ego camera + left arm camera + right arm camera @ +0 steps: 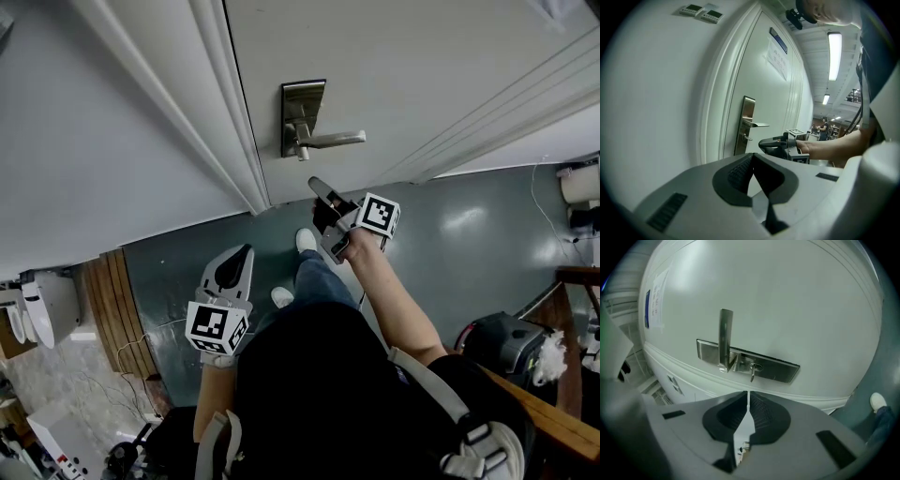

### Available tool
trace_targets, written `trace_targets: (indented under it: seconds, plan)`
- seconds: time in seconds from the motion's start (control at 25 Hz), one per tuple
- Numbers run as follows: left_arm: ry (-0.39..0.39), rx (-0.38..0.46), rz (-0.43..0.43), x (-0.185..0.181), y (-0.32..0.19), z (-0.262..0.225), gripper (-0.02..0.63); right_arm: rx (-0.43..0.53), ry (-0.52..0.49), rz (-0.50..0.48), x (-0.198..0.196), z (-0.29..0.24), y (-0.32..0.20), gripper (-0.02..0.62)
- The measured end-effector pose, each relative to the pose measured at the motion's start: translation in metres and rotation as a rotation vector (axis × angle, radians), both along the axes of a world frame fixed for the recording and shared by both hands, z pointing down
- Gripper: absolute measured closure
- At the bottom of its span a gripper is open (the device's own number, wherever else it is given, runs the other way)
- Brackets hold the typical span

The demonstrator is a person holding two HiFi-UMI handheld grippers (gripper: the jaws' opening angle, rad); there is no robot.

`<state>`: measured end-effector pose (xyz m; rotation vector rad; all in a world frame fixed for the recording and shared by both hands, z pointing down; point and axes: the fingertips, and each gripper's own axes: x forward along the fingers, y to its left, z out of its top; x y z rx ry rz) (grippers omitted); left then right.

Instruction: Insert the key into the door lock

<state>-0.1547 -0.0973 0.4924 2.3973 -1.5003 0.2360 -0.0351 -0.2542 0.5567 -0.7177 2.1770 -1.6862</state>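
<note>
**Key seated in lock.** The small metal key [752, 371] hangs from the cylinder in the brushed-steel lock plate [780, 370] at frame centre, right of the steel lever handle [725, 333], so insertion appears done. The right gripper [748, 398], jaws pressed together on nothing, points at it from just below. The left gripper [244, 255], jaws closed and empty, hangs at lower left, well apart; at most a turn remains

Legible text, brands, numbers: none. Paper notice [776, 58] and blue plate [778, 40] above it, upper part of door [764, 98]: print too small to read.
</note>
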Motion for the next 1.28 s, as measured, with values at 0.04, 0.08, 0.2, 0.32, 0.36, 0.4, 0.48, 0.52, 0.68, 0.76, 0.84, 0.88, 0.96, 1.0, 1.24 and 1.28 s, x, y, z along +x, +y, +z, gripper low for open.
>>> trace_targets:
  seconds: [0.04,0.08,0.2,0.32,0.36,0.4,0.48,0.52,0.68,0.76,0.84,0.88,0.96,1.0,1.24,1.28]
  plan:
    - [0.000,0.002,0.005,0.001,0.000,0.000,0.598,0.026,0.025,-0.002,0.003,-0.003,0.003,0.568]
    - [0.000,0.005,0.009,0.002,0.001,-0.001,0.598,0.052,0.049,-0.004,0.005,-0.006,0.006,0.570]
    - [0.000,0.014,0.024,0.005,0.006,-0.004,0.598,0.115,0.089,-0.008,0.010,-0.021,0.019,0.574]
    - [0.003,0.025,0.039,0.009,0.009,-0.008,0.598,0.175,0.127,-0.005,0.014,-0.035,0.031,0.575]
    - [0.004,0.029,0.044,0.010,0.010,-0.009,0.598,0.202,0.155,-0.004,0.017,-0.039,0.035,0.577]
    - [0.005,0.033,0.049,0.011,0.011,-0.010,0.598,0.230,0.185,-0.004,0.020,-0.043,0.038,0.577]
    - [0.009,0.041,0.058,0.012,0.013,-0.013,0.598,0.285,0.241,-0.004,0.025,-0.052,0.045,0.578]
    - [0.011,0.046,0.063,0.013,0.013,-0.014,0.598,0.311,0.262,-0.004,0.026,-0.058,0.049,0.578]
    - [0.016,0.073,0.082,0.017,0.015,-0.023,0.598,0.418,0.350,-0.002,0.032,-0.082,0.064,0.580]
    - [0.018,0.084,0.092,0.019,0.015,-0.028,0.598,0.474,0.397,0.001,0.035,-0.094,0.072,0.580]
    - [0.016,0.094,0.103,0.021,0.016,-0.032,0.598,0.538,0.458,0.004,0.038,-0.105,0.080,0.580]
    - [0.014,0.098,0.108,0.022,0.016,-0.033,0.598,0.575,0.497,0.005,0.039,-0.110,0.084,0.580]
    - [0.006,0.107,0.119,0.024,0.017,-0.036,0.598,0.646,0.576,0.006,0.041,-0.119,0.093,0.580]
    - [0.002,0.110,0.123,0.024,0.018,-0.037,0.598,0.676,0.609,0.006,0.042,-0.123,0.097,0.580]
    - [-0.008,0.130,0.134,0.027,0.017,-0.046,0.598,0.797,0.730,0.016,0.045,-0.146,0.116,0.580]
    - [-0.011,0.135,0.137,0.028,0.017,-0.047,0.598,0.813,0.750,0.019,0.046,-0.150,0.119,0.580]
